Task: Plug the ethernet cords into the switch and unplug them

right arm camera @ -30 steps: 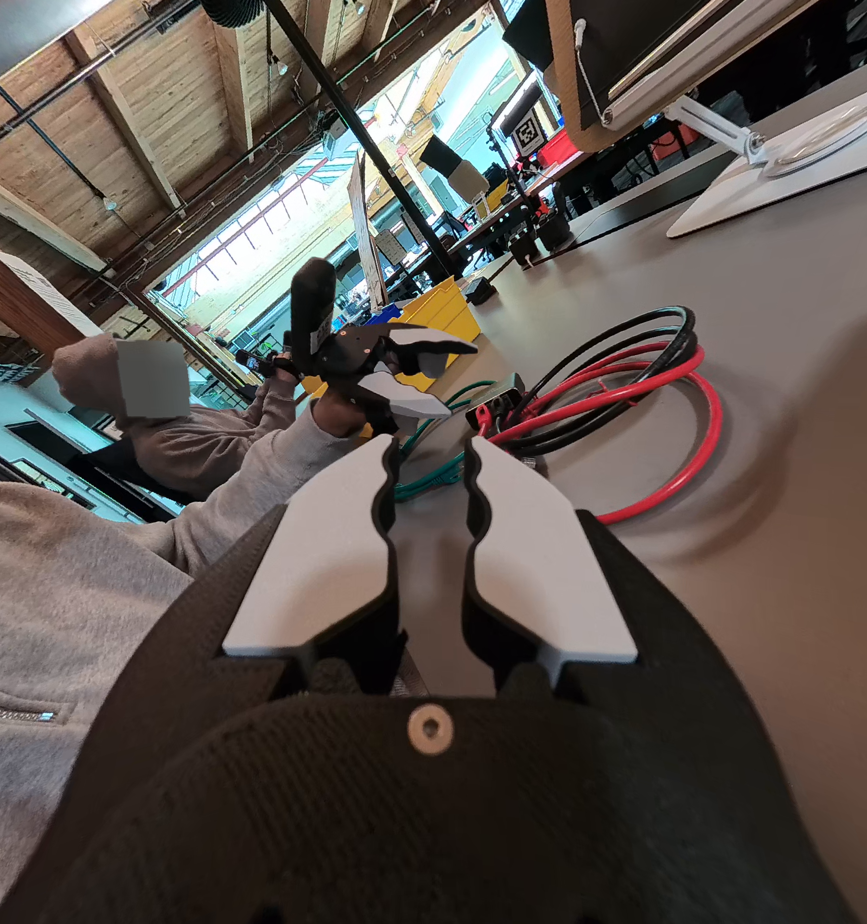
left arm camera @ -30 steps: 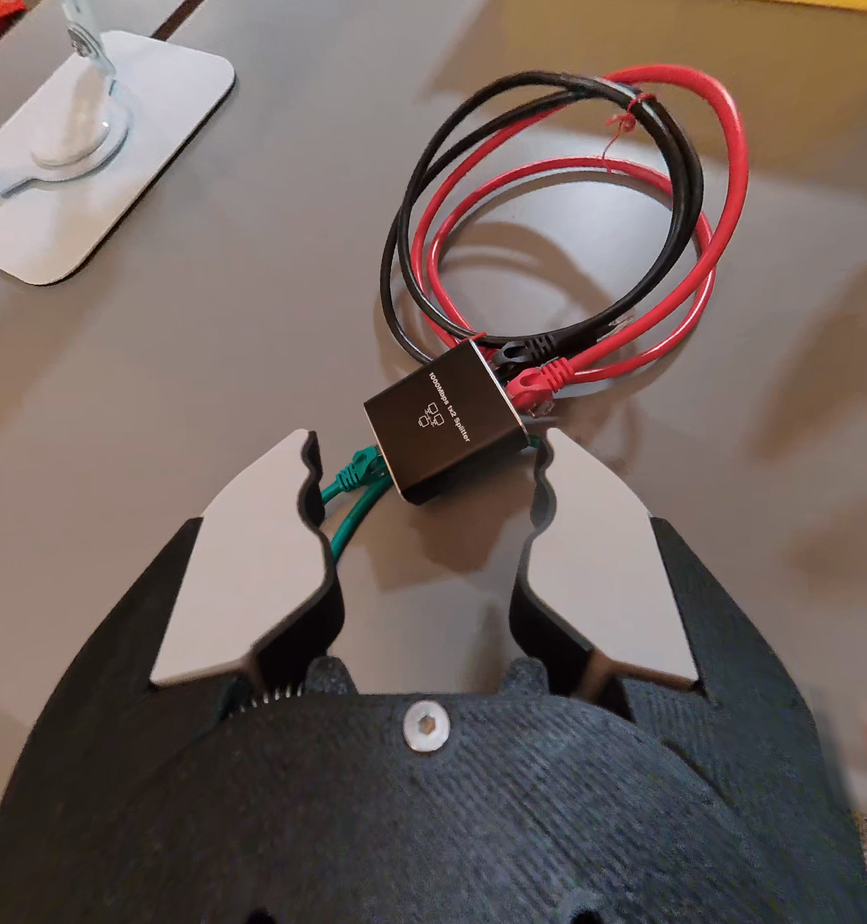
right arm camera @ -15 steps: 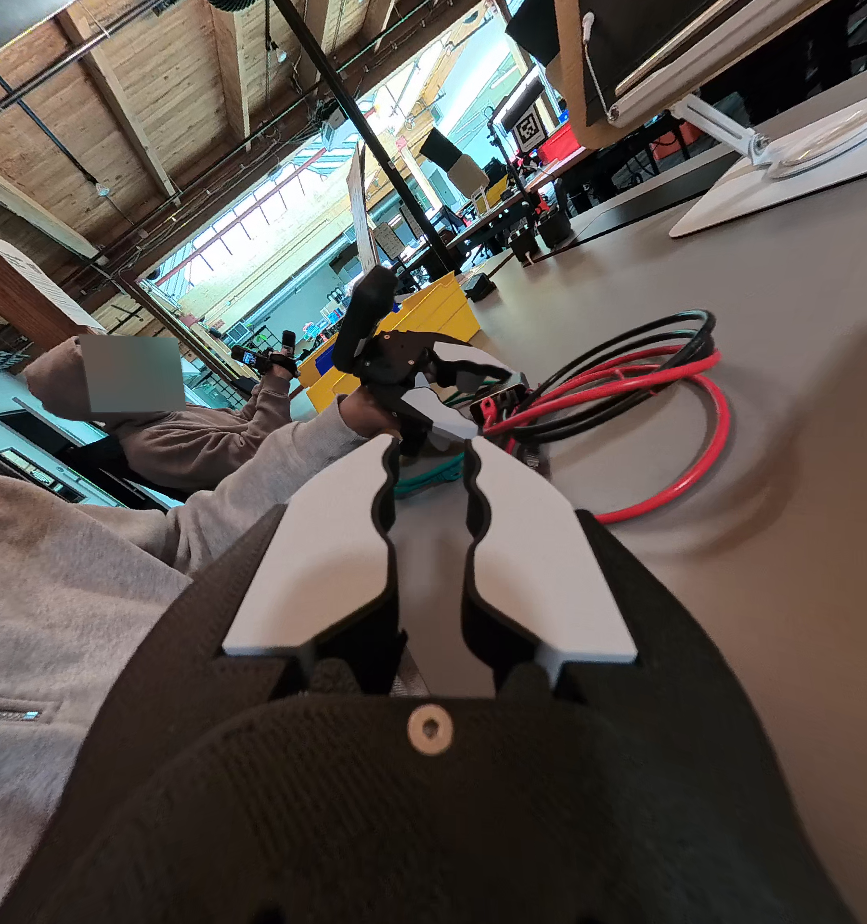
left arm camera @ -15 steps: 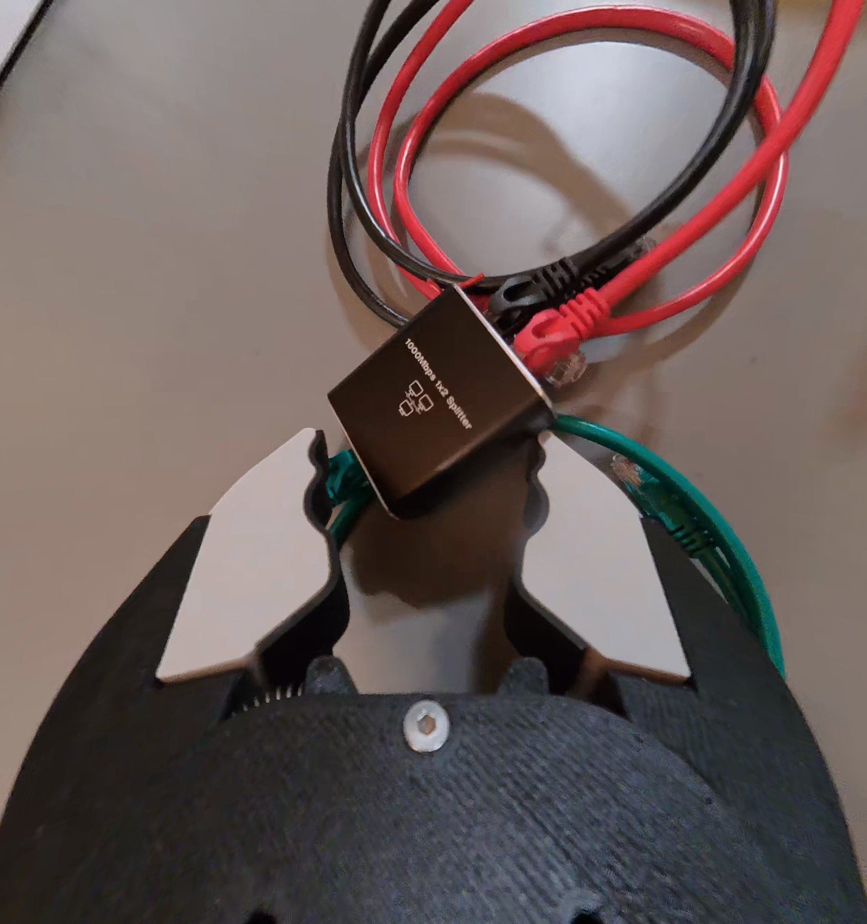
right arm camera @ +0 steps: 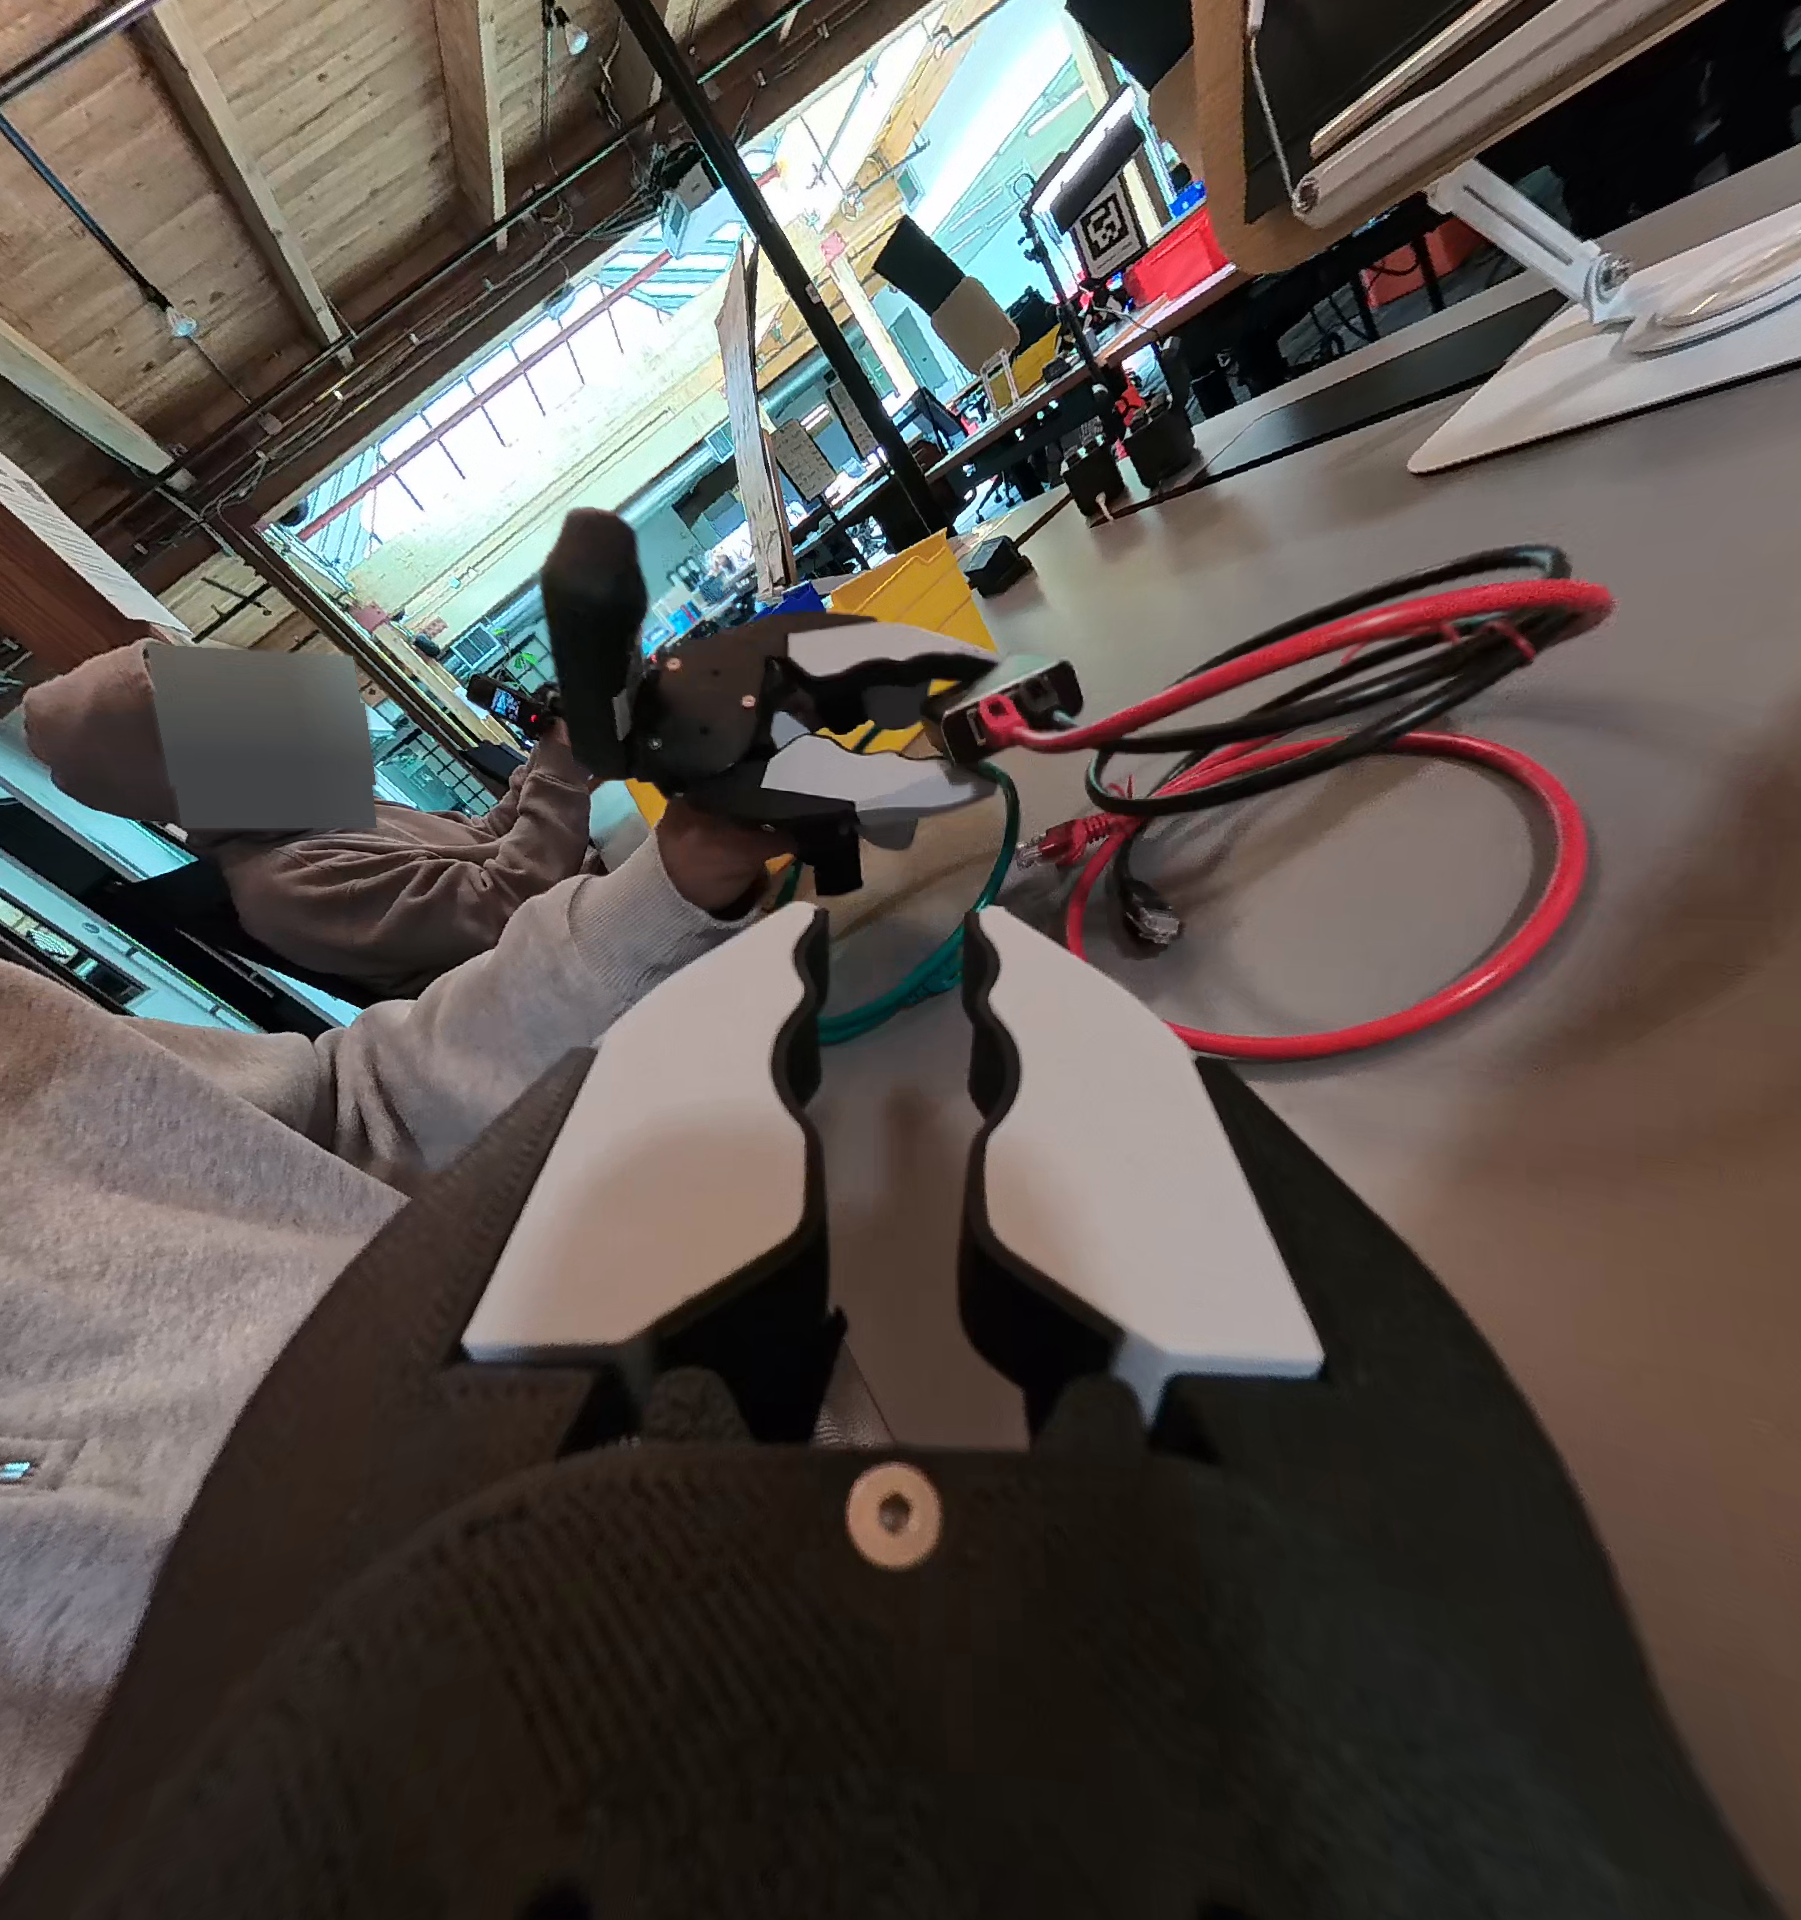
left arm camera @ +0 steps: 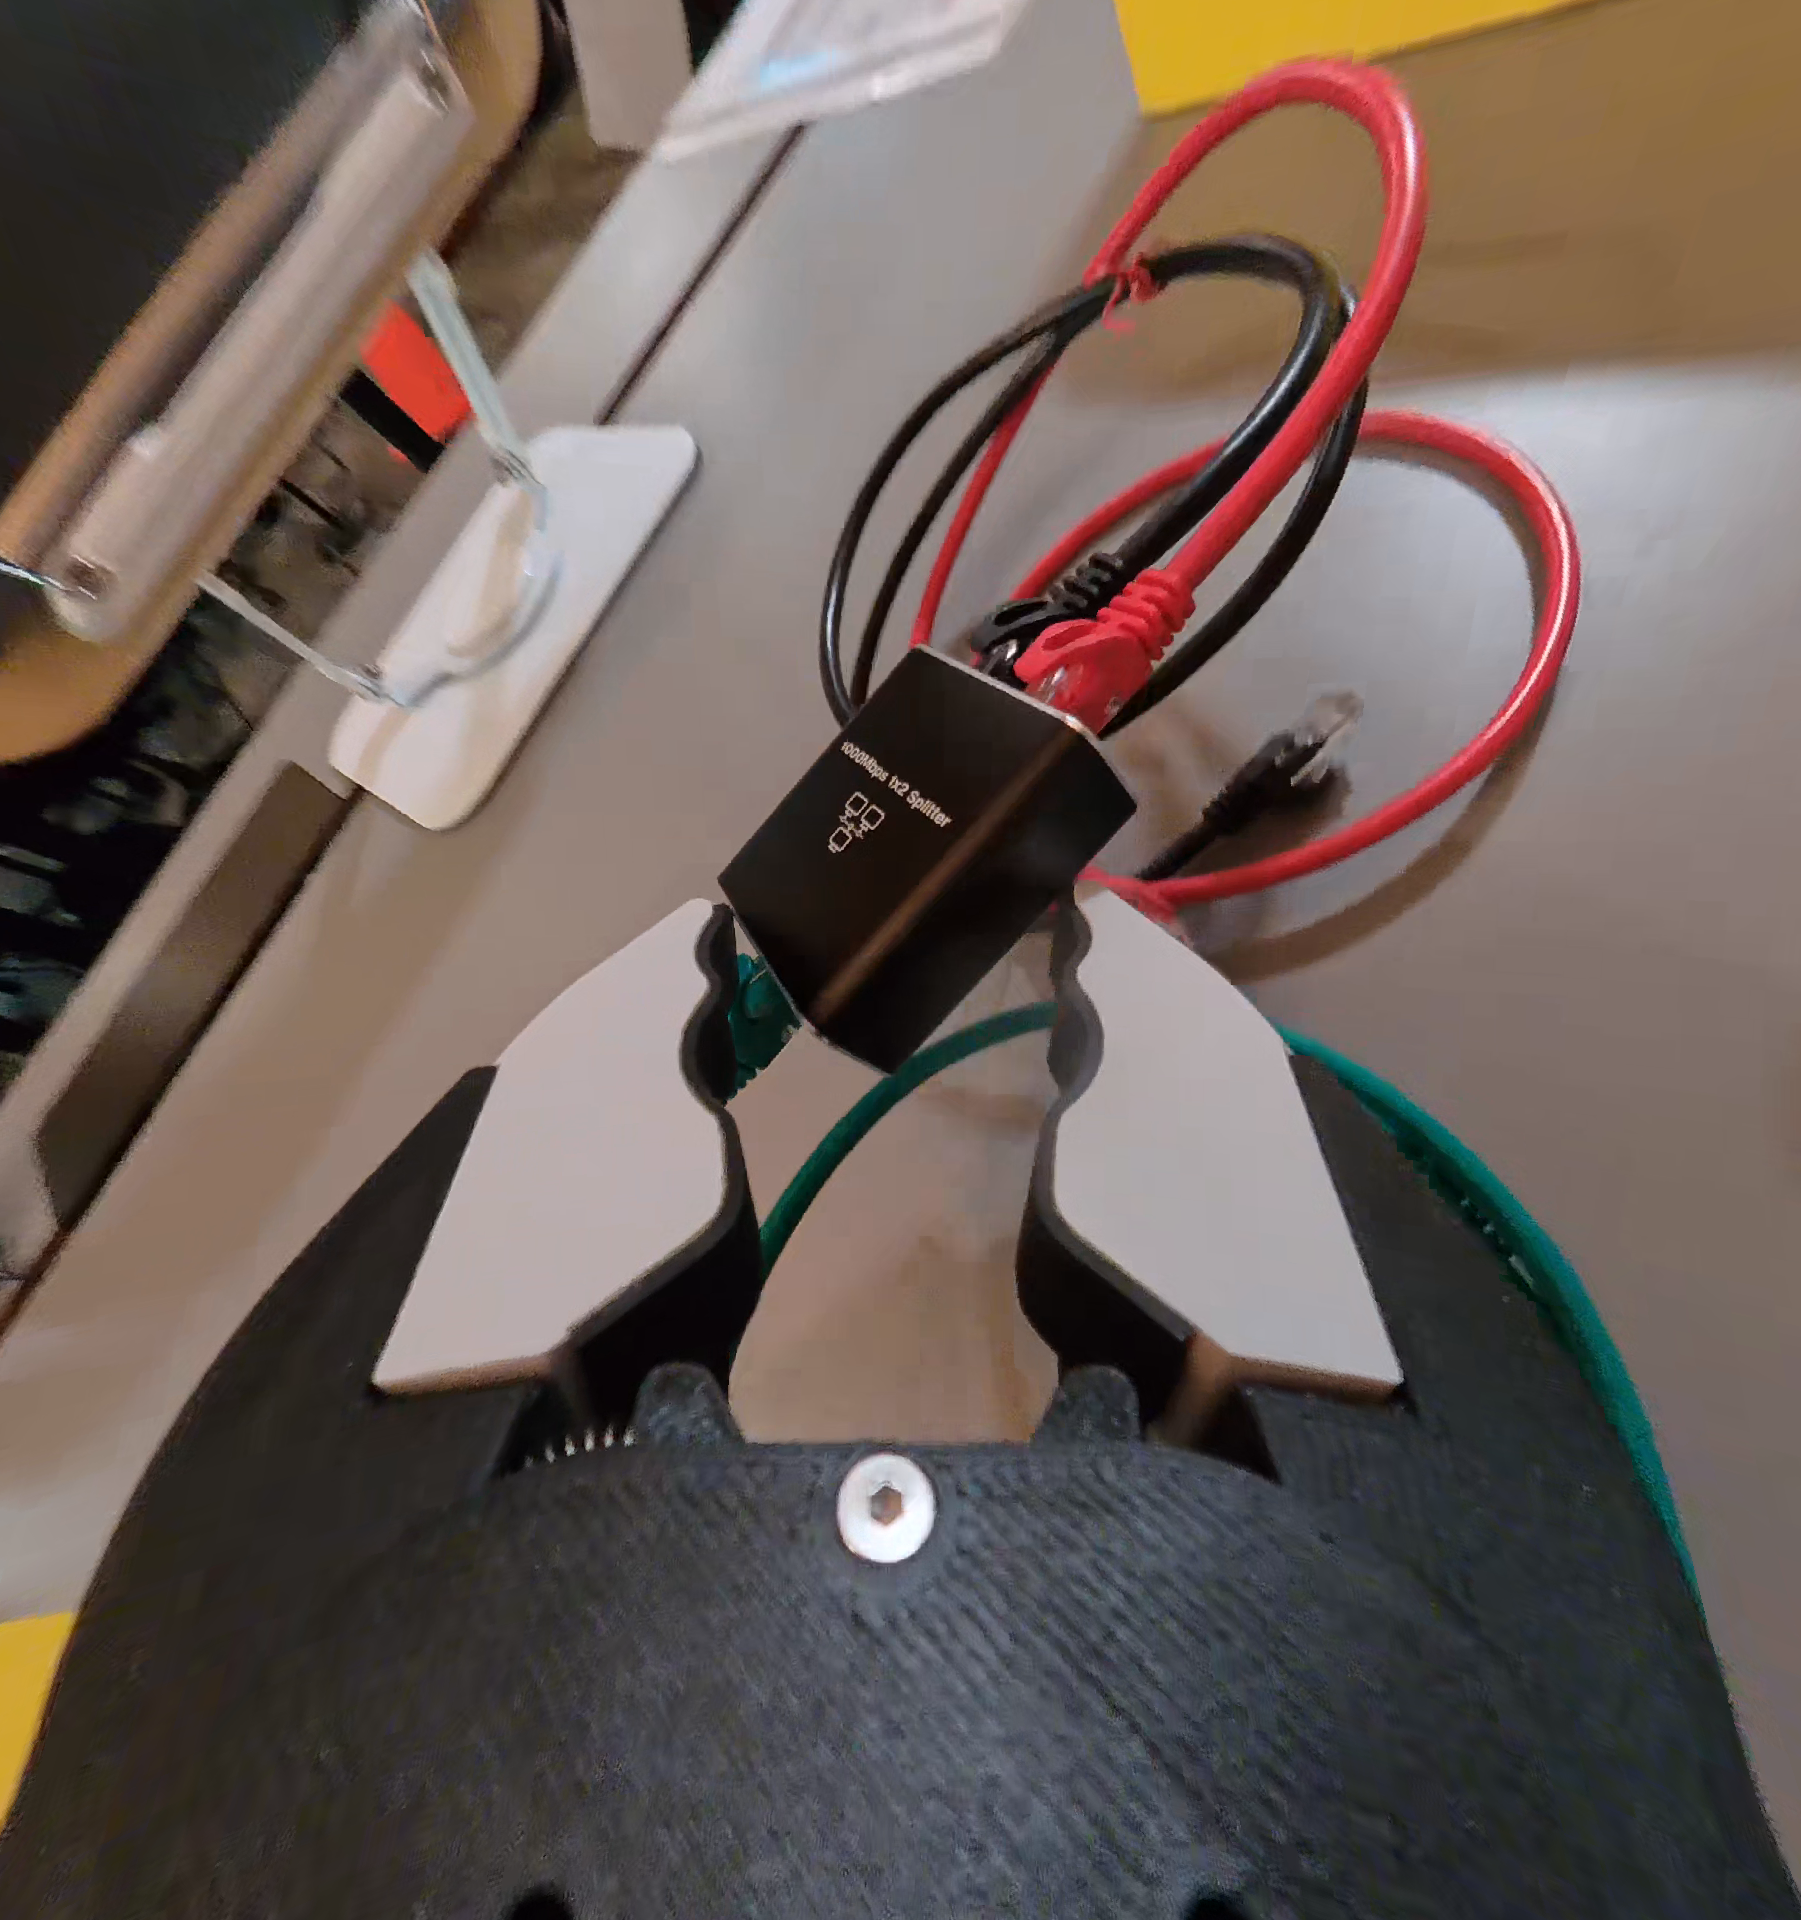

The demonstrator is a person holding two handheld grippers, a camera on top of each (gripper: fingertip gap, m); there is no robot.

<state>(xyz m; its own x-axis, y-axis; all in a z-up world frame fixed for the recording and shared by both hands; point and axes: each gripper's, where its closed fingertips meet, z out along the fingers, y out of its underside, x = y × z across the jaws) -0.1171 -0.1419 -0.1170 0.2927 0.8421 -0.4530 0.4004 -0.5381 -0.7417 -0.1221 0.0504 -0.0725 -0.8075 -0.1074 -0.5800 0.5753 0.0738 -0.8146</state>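
My left gripper [left arm camera: 891, 920] is shut on the black switch [left arm camera: 927, 862] and holds it tilted above the grey table. A red plug [left arm camera: 1093, 644] and a black plug [left arm camera: 1031, 613] sit in its far end, and a green plug [left arm camera: 756, 1023] in its near end. The red cord [left arm camera: 1540, 582], black cord [left arm camera: 1291, 416] and green cord [left arm camera: 854, 1122] trail to the table. In the right wrist view the left gripper [right arm camera: 969, 727] holds the switch [right arm camera: 1010, 696] in the air. My right gripper [right arm camera: 896, 925] is empty, low over the table, its fingers a narrow gap apart.
A loose red plug [right arm camera: 1062, 836] and a loose black plug [right arm camera: 1145, 914] lie on the table beside the coils. A white monitor stand base [left arm camera: 522, 623] stands at the far left by the table edge. A yellow bin [right arm camera: 917, 592] is behind the left gripper.
My left gripper closed on the switch and lifted it off the table, with the cords trailing. The right gripper has barely moved.
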